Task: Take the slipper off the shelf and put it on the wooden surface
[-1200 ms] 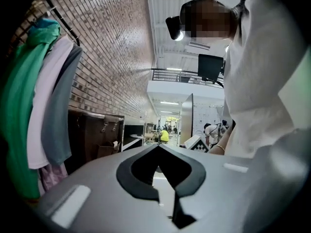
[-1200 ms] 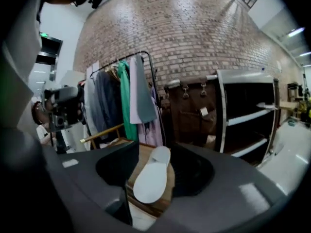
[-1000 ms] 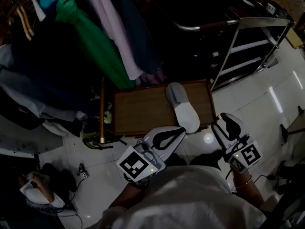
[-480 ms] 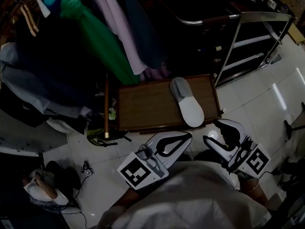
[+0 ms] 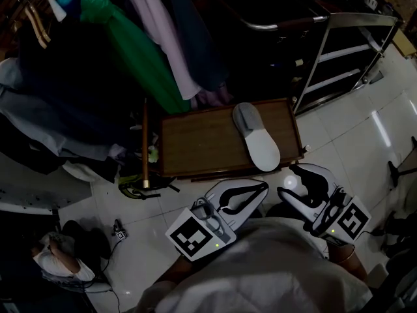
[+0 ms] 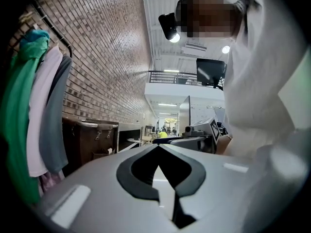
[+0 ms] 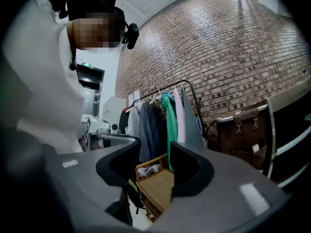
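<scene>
The slipper [image 5: 255, 142] lies flat on the wooden worktop [image 5: 195, 145], near its right end. No slipper shows on the shelf [image 5: 345, 51] behind the worktop. So the job looks done to me.

Both claws hang near the person's body, on the near side of the worktop and not touching it. The right claw [image 5: 287, 180] is spread wide with nothing in it. The left claw [image 5: 264, 186] is pressed together and holds nothing. I see nothing left to do.
</scene>
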A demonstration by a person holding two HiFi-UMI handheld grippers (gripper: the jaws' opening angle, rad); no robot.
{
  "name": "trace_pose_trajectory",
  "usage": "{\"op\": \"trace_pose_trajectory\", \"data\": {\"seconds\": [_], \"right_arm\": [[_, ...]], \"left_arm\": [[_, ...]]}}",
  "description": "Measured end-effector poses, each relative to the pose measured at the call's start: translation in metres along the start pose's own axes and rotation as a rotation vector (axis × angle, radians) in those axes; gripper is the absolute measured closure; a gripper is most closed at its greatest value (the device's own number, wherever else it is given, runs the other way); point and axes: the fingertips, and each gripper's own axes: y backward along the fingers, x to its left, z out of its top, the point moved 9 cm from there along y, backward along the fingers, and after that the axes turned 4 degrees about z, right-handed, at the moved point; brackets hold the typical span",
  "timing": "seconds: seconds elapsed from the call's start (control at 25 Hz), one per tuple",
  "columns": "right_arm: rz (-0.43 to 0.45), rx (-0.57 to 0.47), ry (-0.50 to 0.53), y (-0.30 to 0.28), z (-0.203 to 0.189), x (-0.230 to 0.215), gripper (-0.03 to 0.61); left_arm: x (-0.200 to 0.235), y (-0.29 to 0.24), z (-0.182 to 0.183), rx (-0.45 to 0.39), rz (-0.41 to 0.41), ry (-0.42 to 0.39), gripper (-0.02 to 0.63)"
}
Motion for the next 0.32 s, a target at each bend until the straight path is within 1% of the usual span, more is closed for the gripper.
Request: {"op": "trace_pose_trajectory", "data": {"seconds": [0.16,0.32], "right_arm": [[0.024,0.005,0.003,-0.006,-0.002,0.001,0.391],[0.045,0.019,0.001,-0.012,-0.007,-0.002,0.391]], "left_arm": [[0.002,0.004,-0.003,-0.010,0.012,0.037,0.621],[0.009,0.005,-0.007,-0.008,0.030,0.038,0.621]]}}
